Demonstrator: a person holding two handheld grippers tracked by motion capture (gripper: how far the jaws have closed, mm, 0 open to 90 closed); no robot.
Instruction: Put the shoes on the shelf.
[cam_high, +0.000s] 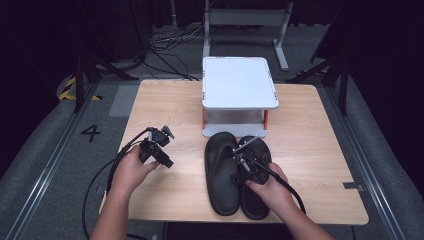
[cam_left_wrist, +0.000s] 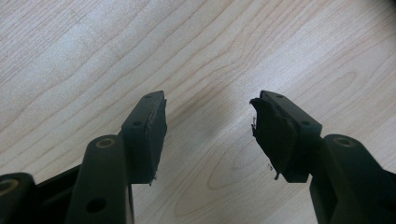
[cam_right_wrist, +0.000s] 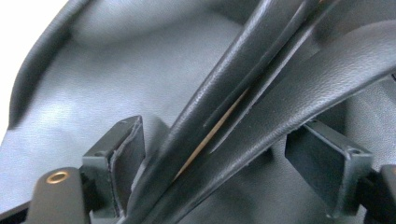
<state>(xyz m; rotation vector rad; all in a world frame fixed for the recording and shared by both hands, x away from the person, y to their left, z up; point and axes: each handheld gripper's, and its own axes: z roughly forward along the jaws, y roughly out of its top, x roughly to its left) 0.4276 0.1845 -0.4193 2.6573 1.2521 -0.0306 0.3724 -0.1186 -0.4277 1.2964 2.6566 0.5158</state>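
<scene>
Your right gripper (cam_high: 243, 167) sits over the right sandal (cam_high: 253, 197), jaws apart astride its straps (cam_right_wrist: 261, 93), not clamped. Both sandals lie side by side w/ left sandal (cam_high: 222, 172) before the white stand (cam_high: 239, 82). Left gripper (cam_left_wrist: 208, 135) open above bare table (cam_high: 165, 100).

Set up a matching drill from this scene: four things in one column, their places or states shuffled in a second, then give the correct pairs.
Things:
1. left gripper
2. right gripper
3. black sandals
4. white shelf

Places or states:
A. stands at the table's far edge on short orange legs
B. lie side by side in front of the shelf
C. open over bare wood, nothing between its jaws
D. jaws astride black straps

Pairs: 1-C, 2-D, 3-B, 4-A
</scene>
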